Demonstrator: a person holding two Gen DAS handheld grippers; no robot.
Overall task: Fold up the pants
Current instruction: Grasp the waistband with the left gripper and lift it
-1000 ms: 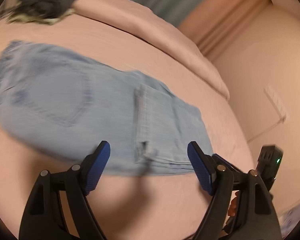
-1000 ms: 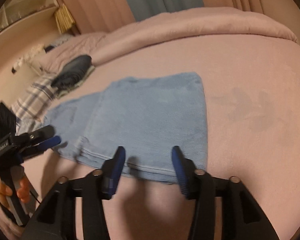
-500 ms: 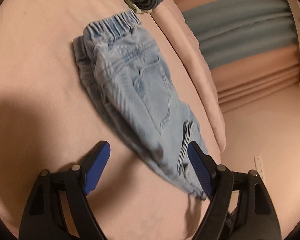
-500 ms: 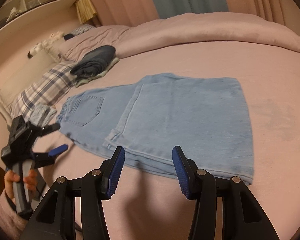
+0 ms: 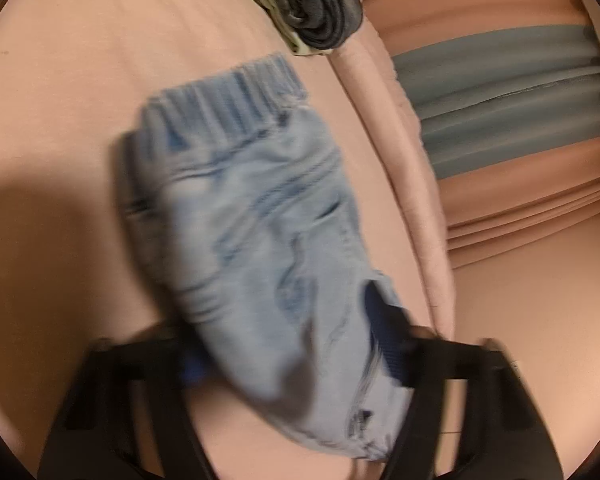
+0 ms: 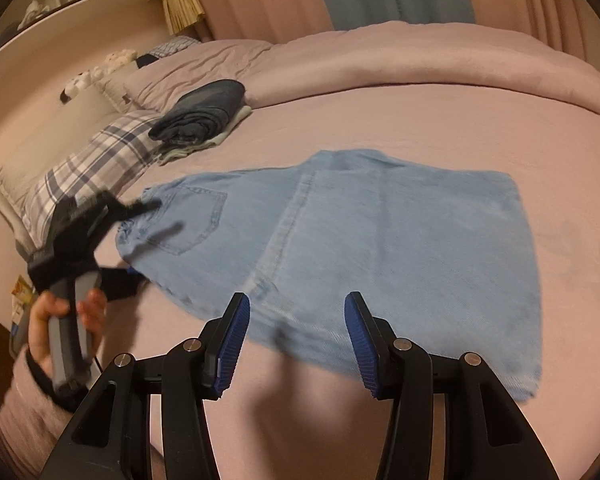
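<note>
Light blue jeans [image 6: 380,236] lie folded on the pink bed [image 6: 420,120], waistband end at the left. In the left wrist view the jeans [image 5: 260,240] run between the fingers, elastic waistband farthest away; the image is blurred. My left gripper [image 5: 296,344] is open, its jaws on either side of the jeans' near edge. It also shows in the right wrist view [image 6: 140,224], at the waistband end. My right gripper [image 6: 296,344] is open and empty, just above the near folded edge of the jeans.
A stack of dark folded clothes [image 6: 204,116] lies on the bed beyond the waistband, also seen in the left wrist view [image 5: 312,4]. A plaid pillow [image 6: 84,168] lies at the left. A rolled pink duvet [image 6: 420,60] runs along the far side.
My left gripper has moved in onto the waistband end of the jeans, which now lie between its jaws. My right gripper has edged closer to the near edge.
</note>
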